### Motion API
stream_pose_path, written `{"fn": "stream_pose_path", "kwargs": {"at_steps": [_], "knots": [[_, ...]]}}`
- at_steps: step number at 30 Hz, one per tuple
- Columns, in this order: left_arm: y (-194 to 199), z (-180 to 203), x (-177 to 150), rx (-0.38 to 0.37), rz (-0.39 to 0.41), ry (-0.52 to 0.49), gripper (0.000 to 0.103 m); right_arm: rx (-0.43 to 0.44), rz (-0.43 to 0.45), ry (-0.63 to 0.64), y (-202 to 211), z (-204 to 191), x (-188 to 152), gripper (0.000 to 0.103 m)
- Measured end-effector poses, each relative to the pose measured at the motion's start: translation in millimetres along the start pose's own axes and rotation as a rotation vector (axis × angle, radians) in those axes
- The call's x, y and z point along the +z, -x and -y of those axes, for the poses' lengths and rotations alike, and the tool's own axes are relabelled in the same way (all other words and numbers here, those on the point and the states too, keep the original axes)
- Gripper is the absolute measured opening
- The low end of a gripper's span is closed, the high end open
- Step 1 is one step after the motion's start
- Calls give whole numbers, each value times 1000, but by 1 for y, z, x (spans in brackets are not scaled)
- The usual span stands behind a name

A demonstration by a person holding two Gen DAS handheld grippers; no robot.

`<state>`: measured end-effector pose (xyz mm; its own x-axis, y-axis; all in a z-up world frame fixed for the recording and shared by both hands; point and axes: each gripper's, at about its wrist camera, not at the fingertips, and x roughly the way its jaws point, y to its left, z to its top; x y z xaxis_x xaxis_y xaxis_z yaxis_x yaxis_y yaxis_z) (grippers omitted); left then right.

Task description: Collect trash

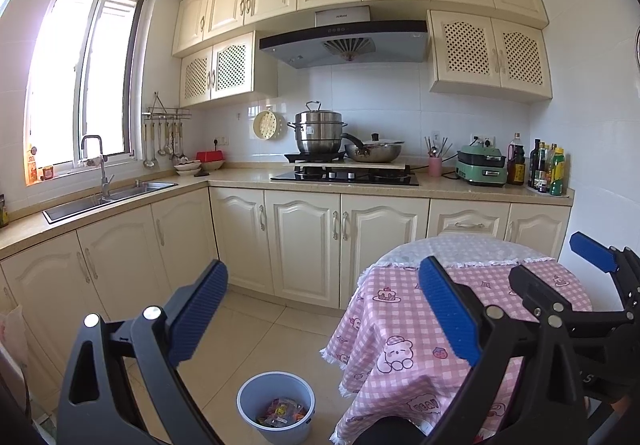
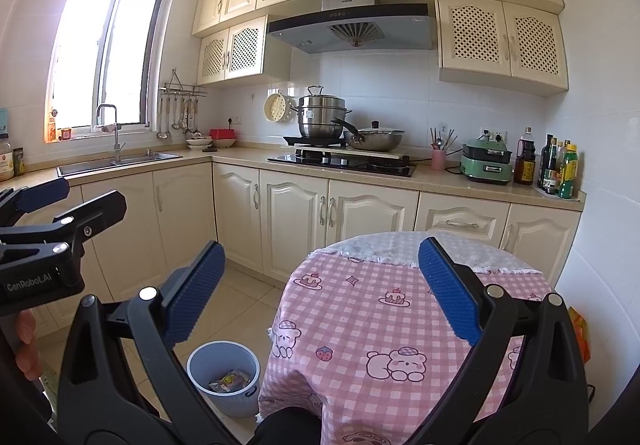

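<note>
Since the grey bin [image 1: 276, 407] on the floor by the desk [image 2: 384, 325] already holds crumpled snack wrappers [image 2: 231, 381] and the pink checked cloth shows nothing lying on it, I judge the collecting is about done or I'm between pickups; step in hand looks like a check for leftovers; I'd sweep both cameras over the desk top and the floor tiles before calling it. One orange packet-like thing [image 2: 580, 329] shows at the far right edge of the right wrist view, beside the desk; can't tell if it's trash or what it rests on; I'd look there first. If it is trash, I'd bring the tongs down flat, pinch a loose fold rather than the middle, lift clear of the cloth fringe so it doesn't drag, then release straight above the bin mouth, low, so nothing flutters out.

Pose: left tongs [image 1: 320, 317] spread wide, holding nothing, raised and pointing level toward the cabinets, bin below between the arms; right tongs [image 2: 320, 293] also wide apart and empty, held over the near side of the desk, level; the two sit side by side, each visible in the other's view; a hand [image 2: 26, 345] shows at the left edge under the left unit.
</note>
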<state>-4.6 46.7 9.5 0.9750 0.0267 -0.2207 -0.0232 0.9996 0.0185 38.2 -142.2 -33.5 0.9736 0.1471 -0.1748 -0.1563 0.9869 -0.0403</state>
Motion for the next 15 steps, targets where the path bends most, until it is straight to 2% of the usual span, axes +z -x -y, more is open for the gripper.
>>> {"fn": "stream_pose_path", "kwargs": {"at_steps": [11,15], "knots": [[-18,-3,-10,4,-57,17,94,-2,-41,-15,-14,5,-9,95],[-38,-7,-20,43,-98,10,94,2,-83,-28,-31,15,-17,95]]}}
